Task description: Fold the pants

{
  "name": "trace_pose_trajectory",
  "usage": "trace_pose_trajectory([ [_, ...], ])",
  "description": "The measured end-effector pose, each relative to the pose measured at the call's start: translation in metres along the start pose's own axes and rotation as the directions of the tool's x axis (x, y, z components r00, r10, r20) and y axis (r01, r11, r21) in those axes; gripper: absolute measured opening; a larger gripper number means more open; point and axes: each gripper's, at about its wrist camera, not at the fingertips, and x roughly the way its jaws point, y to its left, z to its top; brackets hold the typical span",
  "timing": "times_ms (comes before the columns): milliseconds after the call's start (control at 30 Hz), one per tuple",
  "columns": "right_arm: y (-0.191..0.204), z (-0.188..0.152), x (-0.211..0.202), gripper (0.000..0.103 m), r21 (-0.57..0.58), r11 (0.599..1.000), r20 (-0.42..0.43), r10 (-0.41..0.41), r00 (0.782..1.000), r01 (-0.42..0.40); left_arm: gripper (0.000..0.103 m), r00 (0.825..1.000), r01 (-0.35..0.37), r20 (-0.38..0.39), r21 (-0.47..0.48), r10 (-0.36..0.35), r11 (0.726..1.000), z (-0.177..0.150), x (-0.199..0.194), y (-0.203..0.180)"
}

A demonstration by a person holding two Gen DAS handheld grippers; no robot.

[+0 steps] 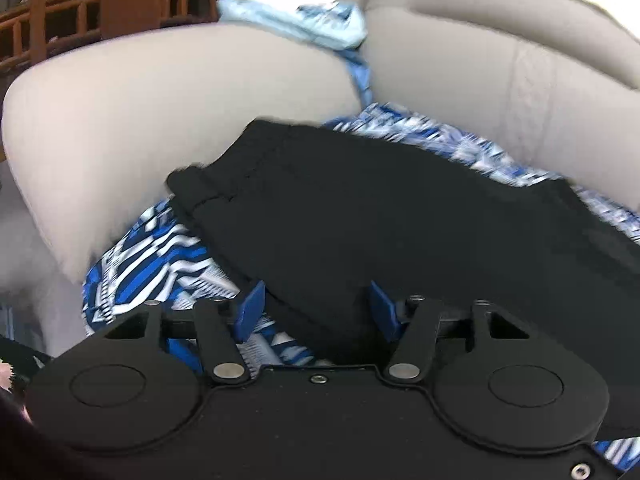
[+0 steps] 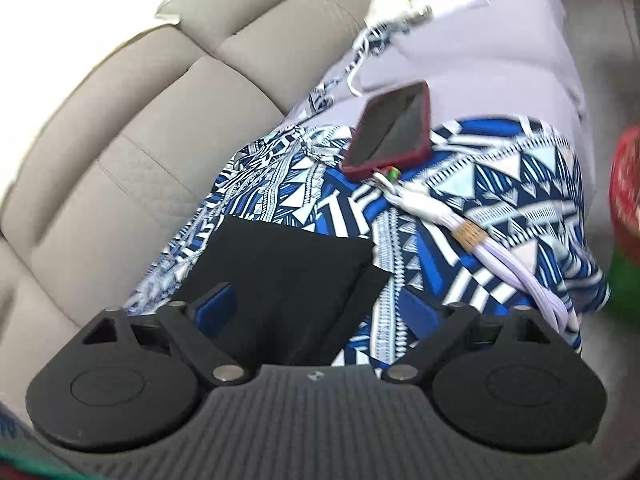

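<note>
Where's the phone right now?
In the right wrist view, the red-cased phone lies on the blue patterned cloth on the sofa, beyond the black pants, its cable end beside white cords.

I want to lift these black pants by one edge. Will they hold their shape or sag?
Likely sag: the black pants lie limp, following the patterned cloth beneath. The folded layers probably slide apart, since nothing pins them. They look light, thin fabric.

A home living room

A beige leather sofa with stitched back cushions fills both views. A blue patterned cloth covers its seat, with a phone and a cable on it; behind the sofa stands wooden furniture.
</note>
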Motion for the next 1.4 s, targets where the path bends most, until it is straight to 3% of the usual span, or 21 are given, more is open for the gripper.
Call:
trace_pose_trajectory([
  [100,-0.017,0.001,-0.005,0.086,0.069,0.995,-0.048,0.077,0.996,-0.074,0.056,0.997,0.047,0.057,0.045,-0.049,0.998,0.002,-0.015,-0.022],
  [233,-0.019,-0.001,0.002,0.082,0.122,0.984,-0.069,0.139,0.988,-0.130,0.058,0.991,0.117,0.058,0.103,-0.124,0.988,0.001,-0.022,-0.050],
  [467,-0.006,0.006,0.025,0.078,0.126,0.980,-0.068,0.167,0.984,-0.157,0.058,0.994,0.106,0.003,0.090,-0.106,0.990,-0.002,-0.006,-0.062],
  [633,-0.001,0.004,0.030,0.059,0.128,0.985,-0.047,0.124,0.991,-0.117,0.058,0.997,0.083,-0.007,0.119,-0.082,0.990,-0.003,0.004,-0.061],
  [667,-0.001,0.003,0.028,0.058,0.134,0.987,-0.038,0.096,0.995,-0.090,0.058,0.997,0.079,-0.013,0.118,-0.078,0.990,-0.003,0.006,-0.060],
  [733,0.002,-0.003,0.023,0.043,0.126,0.992,-0.016,0.003,1.000,-0.001,0.059,0.997,0.077,-0.025,0.109,-0.075,0.991,-0.005,0.009,-0.056],
  [900,0.005,-0.017,0.010,0.057,0.122,0.991,0.054,-0.051,0.997,0.044,0.064,0.997,0.071,-0.016,0.114,-0.069,0.991,-0.008,0.010,-0.052],
  [1100,0.012,-0.008,0.024,0.070,0.107,0.991,0.123,-0.093,0.988,0.080,0.067,0.997,0.072,-0.015,0.106,-0.071,0.992,-0.009,0.011,-0.050],
  [1200,0.016,0.000,0.030,0.072,0.071,0.997,0.062,-0.028,0.998,0.024,0.067,0.997,0.071,-0.007,0.103,-0.071,0.992,-0.011,0.011,-0.049],
  [1267,0.012,-0.003,0.032,0.069,0.112,0.990,-0.006,0.089,0.996,-0.087,0.067,0.997,0.072,-0.007,0.098,-0.072,0.993,-0.011,0.011,-0.049],
  [1400,0.006,-0.020,0.036,0.069,0.206,0.940,-0.149,0.306,0.940,-0.273,0.067,0.997,0.075,-0.011,0.090,-0.075,0.993,-0.010,0.011,-0.048],
])
